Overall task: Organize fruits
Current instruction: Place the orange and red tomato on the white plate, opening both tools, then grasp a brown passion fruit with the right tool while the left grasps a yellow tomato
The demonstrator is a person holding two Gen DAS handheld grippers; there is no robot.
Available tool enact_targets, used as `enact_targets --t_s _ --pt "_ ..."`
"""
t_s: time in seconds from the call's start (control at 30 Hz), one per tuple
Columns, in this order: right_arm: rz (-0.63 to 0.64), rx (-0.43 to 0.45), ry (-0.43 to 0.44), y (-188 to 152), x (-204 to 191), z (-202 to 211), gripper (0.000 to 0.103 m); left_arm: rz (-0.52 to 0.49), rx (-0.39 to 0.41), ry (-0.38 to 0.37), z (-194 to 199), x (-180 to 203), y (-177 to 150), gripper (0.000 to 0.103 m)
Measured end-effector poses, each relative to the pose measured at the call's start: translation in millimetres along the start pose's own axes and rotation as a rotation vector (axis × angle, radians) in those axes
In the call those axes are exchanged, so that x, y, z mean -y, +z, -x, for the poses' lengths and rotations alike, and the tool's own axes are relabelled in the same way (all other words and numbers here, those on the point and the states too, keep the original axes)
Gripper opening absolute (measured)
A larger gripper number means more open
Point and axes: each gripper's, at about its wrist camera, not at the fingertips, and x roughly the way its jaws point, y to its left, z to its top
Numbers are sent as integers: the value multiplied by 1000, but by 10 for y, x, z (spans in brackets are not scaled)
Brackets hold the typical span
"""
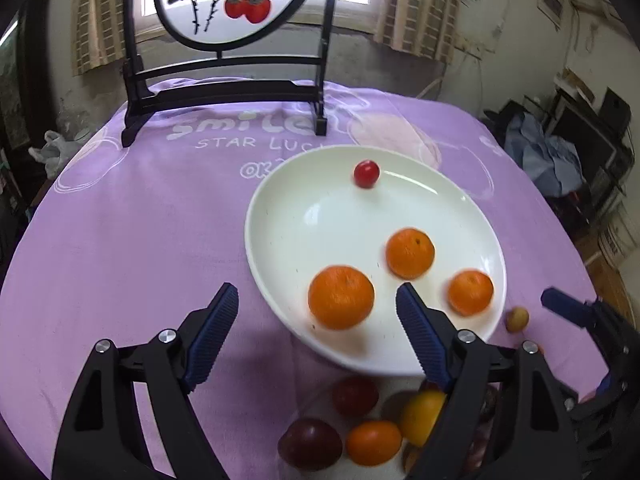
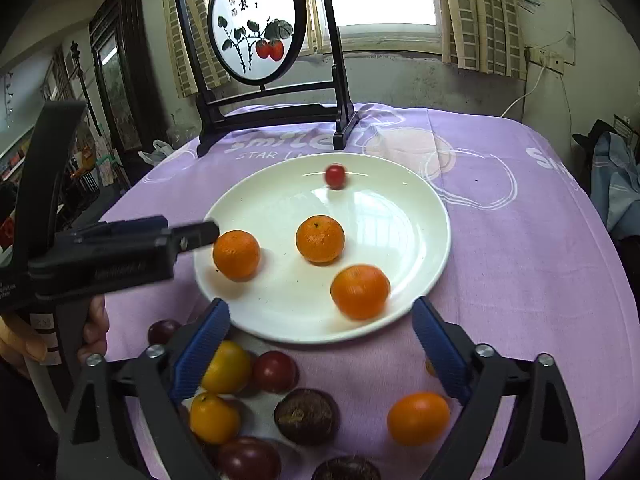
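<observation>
A white plate [image 1: 320, 208] [image 2: 380, 220] on the purple cloth holds three oranges and a small red tomato [image 1: 366, 174] [image 2: 335, 176]. My left gripper [image 1: 316, 292] is open over the plate's near edge. The near-left orange [image 1: 341, 297] [image 2: 236, 255] shows in the gap between its blue pads, touching neither. My right gripper [image 2: 320, 304] is open too. The near-right orange [image 2: 360, 291] [image 1: 471, 292] lies just ahead of its tips, blurred. The third orange [image 1: 410, 253] [image 2: 320, 239] sits mid-plate.
Several loose fruits lie on the cloth in front of the plate: dark red plums [image 2: 275, 371], yellow-orange ones [image 2: 418, 418] and a brown one [image 2: 306, 416]. A small beige fruit [image 1: 517, 319] lies right of the plate. A black-framed round painted screen [image 2: 256, 20] stands at the back.
</observation>
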Motion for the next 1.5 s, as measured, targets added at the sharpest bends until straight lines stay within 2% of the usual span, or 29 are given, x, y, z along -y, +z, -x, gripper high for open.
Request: enact_targets --t_s 0.13,0.23,0.3,0.43,0.6,0.73,0.83,1.17,1.2,1.23,1.3,1.4,1.47,1.5 --pt "-30 -12 4 -157 32 145 96 -39 39 1 232 29 -246 79" --pt "-33 -43 22 -321 31 239 96 -40 18 -36 329 31 -473 80" --pt "-22 -62 35 -431 12 299 96 -45 12 -32 389 30 -627 80" --pt "18 -60 -17 -671 -33 464 96 -54 4 -21 490 11 -870 85" --pt "-25 -74 1 -914 20 601 96 -69 -28 -39 531 19 -1099 85" --pt "6 -128 -58 -1073 14 611 96 -52 -52 -73 547 17 -1239 85" --pt "14 -161 -71 -1137 7 594 96 -74 -53 -54 565 53 -1337 85" --pt "33 -220 -157 -1122 -8 353 96 -42 -83 -92 508 9 -1455 86" --pt "42 -226 -175 -1105 -19 310 94 -34 -92 -98 491 -3 -1455 86" --pt "49 -229 -186 -1089 -27 274 87 -29 -98 -99 476 -12 -1455 87" --pt "53 -243 -185 -1059 -38 202 80 -33 -99 -89 461 -7 -1464 90" --pt "63 -232 -184 -1009 -68 147 76 -46 -102 -70 437 8 -1471 91" --pt "67 -222 -164 -978 -90 117 64 -46 -112 -68 415 5 -1471 91" --pt "69 -212 -149 -962 -102 118 48 -46 -115 -65 408 3 -1470 91"
